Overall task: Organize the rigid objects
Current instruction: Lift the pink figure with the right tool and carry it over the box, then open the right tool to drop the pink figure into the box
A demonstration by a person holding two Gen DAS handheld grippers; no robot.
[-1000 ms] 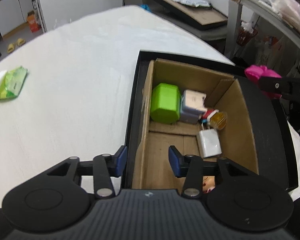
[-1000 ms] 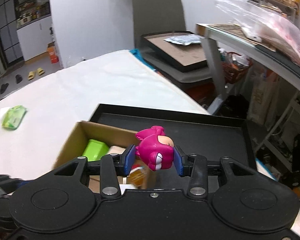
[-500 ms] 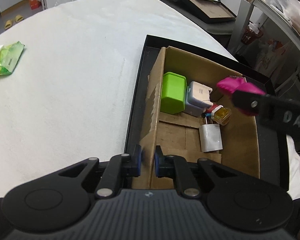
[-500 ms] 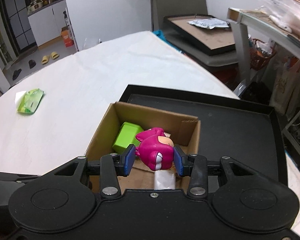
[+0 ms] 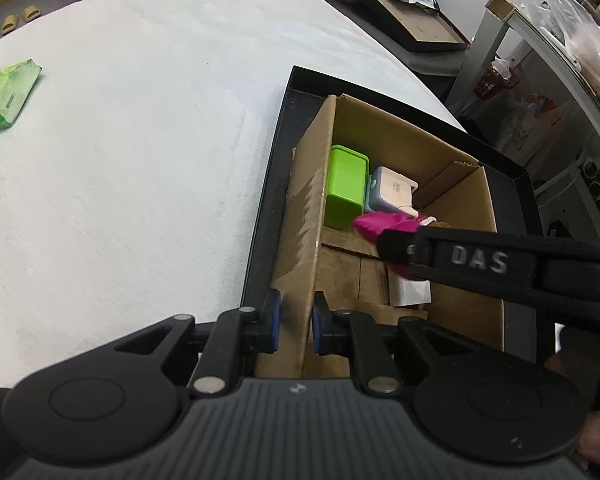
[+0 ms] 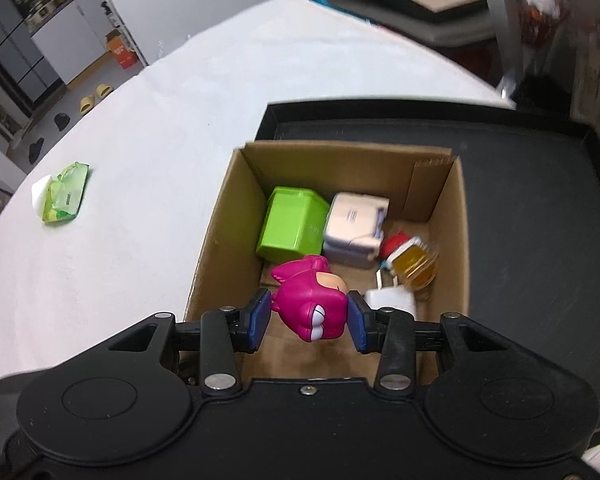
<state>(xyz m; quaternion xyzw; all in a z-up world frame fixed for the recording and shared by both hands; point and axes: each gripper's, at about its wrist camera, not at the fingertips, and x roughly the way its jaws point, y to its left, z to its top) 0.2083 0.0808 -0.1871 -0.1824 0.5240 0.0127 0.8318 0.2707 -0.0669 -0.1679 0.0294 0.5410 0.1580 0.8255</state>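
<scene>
The right gripper point(image 6: 309, 317) is clenched on a glossy magenta toy point(image 6: 311, 307), blue pads against its sides, hanging over the near part of the open carton point(image 6: 216, 236). The left gripper point(image 5: 293, 323) pinches the carton's thin corrugated left wall. Inside sit a boxy green tub point(image 6: 291, 229), a rounded white adapter point(image 6: 354, 229), a white charger point(image 6: 392, 300) and an amber jar point(image 6: 414, 267). Bare cardboard floor shows beneath the toy. The carton stands in a black tray point(image 6: 540, 208) on a matte white table point(image 5: 140, 140).

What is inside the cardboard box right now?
A green box, a white adapter, a white charger and a small amber bottle with something red behind. The pink toy and the gripper hide the near floor.
</scene>
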